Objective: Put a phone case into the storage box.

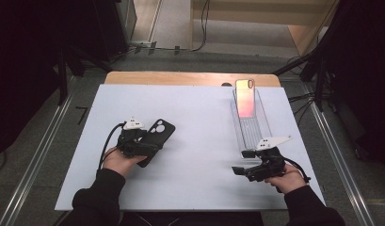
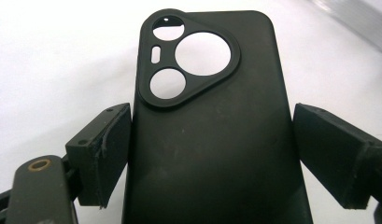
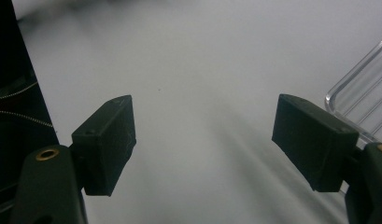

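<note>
A black phone case (image 1: 158,133) with a large rounded camera cutout lies between the jaws of my left gripper (image 1: 150,142) at the left of the white mat. In the left gripper view the case (image 2: 212,130) fills the gap, and both pads (image 2: 107,149) press on its long edges, so my left gripper (image 2: 212,140) is shut on it. My right gripper (image 1: 242,162) rests at the right front of the mat, beside the near end of a clear tray. Its jaws stand open in the right gripper view (image 3: 205,135), with bare mat between them.
A clear, long tray (image 1: 256,129) runs front to back at the right; its corner (image 3: 361,91) is seen in the right gripper view. A pinkish phone (image 1: 245,97) leans upright at its far end. The white mat (image 1: 195,117) covers a wooden table (image 1: 180,77).
</note>
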{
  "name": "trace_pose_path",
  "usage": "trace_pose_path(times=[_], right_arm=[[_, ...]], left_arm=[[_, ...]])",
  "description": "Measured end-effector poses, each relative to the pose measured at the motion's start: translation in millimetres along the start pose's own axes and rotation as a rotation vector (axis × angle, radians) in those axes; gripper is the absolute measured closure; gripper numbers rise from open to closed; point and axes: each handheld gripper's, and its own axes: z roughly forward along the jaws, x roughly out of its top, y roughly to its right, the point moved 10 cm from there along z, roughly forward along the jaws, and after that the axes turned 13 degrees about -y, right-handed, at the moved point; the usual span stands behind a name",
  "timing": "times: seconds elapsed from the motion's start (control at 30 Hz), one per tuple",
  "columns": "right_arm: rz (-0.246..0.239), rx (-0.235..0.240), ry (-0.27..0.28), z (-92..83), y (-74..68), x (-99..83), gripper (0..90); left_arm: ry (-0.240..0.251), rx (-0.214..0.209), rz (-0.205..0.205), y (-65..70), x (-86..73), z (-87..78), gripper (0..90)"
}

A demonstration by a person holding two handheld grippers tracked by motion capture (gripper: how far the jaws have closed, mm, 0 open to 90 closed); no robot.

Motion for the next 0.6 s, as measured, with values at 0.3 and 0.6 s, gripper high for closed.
trace_pose_path(times=[0.3, 0.6], right_arm=[[0.005, -0.022, 0.007, -4.5, -1.7, 6.5, 19.6], [0.025, -0.006, 0.036, -9.7, -8.0, 16.5, 19.6]], left_arm=[[0.011, -0.064, 0.009, 25.8, 5.9, -0.1, 14.4], [0.038, -0.104, 0.009, 49.2, 11.6, 2.9, 14.4]])
